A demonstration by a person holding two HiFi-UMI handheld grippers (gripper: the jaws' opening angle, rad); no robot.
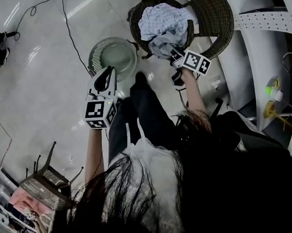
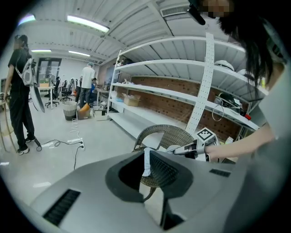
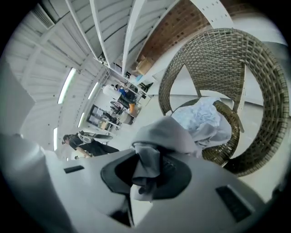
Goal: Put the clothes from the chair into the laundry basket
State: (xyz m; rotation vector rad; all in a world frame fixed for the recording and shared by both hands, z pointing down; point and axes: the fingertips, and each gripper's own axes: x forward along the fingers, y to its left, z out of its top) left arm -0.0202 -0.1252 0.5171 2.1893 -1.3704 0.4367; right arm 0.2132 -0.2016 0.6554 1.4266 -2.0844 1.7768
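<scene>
A wicker chair (image 1: 213, 17) holds a pile of clothes: a light patterned cloth (image 1: 161, 18) on top and a grey garment (image 1: 161, 46) at its front edge. My right gripper (image 1: 174, 56) reaches into the pile's front and is shut on a fold of the grey garment (image 3: 161, 136), which bunches between its jaws (image 3: 144, 175). The round green laundry basket (image 1: 112, 56) stands on the floor left of the chair. My left gripper (image 1: 109, 74) hovers over the basket's near rim, shut and holding nothing; in its own view (image 2: 152, 177) it points at the chair (image 2: 166, 136).
White shelving (image 1: 267, 53) stands right of the chair. A black cable (image 1: 71, 31) runs across the floor beyond the basket. The person's legs and shoe (image 1: 140, 81) stand just below the basket and chair. People (image 2: 20, 95) stand far off in the room.
</scene>
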